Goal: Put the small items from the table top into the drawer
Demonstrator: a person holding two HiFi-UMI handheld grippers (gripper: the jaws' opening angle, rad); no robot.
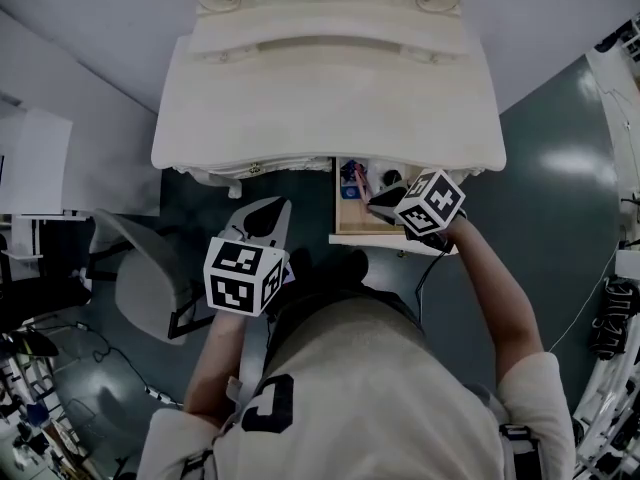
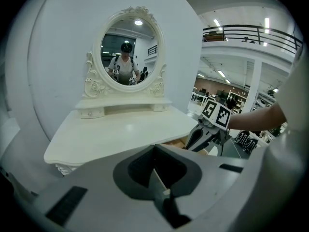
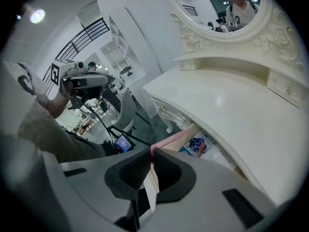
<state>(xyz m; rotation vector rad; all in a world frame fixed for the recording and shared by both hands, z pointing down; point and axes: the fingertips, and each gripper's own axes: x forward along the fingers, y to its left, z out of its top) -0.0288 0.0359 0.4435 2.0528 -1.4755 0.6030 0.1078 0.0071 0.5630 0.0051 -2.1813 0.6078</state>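
The right gripper [image 3: 151, 156] is holding its fingers clamped on a thin pink item [image 3: 175, 137] above the open drawer [image 1: 345, 234]. It should be sinking past the rim before letting go. The left gripper [image 2: 154, 168] is waiting, fingers together and empty.

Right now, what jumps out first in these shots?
A white dressing table with an oval mirror fills the view, its top bare. Under its right edge the drawer stands open with small items inside. The right tongs hang over it, shut on a thin pink item.
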